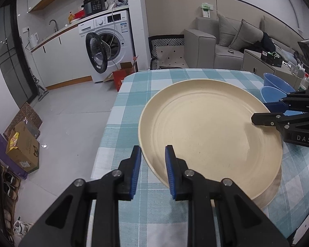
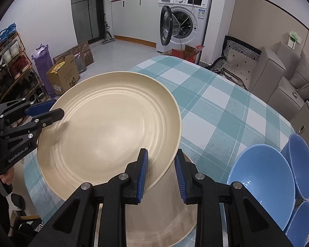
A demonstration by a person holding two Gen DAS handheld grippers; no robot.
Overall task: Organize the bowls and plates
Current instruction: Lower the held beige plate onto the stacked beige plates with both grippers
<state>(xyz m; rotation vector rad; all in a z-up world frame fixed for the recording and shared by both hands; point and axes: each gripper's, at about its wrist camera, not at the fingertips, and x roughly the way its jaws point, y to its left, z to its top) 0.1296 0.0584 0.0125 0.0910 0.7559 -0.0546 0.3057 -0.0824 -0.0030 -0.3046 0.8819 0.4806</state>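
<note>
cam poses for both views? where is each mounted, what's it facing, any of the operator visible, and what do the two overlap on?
Left wrist: on the left gripper, looking down its fingers at the round cream plastic plate clamped at the near rim; the right gripper enters from the right.
Right wrist: on the right gripper, clamping the opposite rim; the left gripper and a fingertip of the person's hand show at left, glossy blue bowls at right.
Shared: plate, teal checked tablecloth, white washing machine, blue bowls.

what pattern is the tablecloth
Teal and white checks on the tablecloth, clearest in the right wrist view.
</note>
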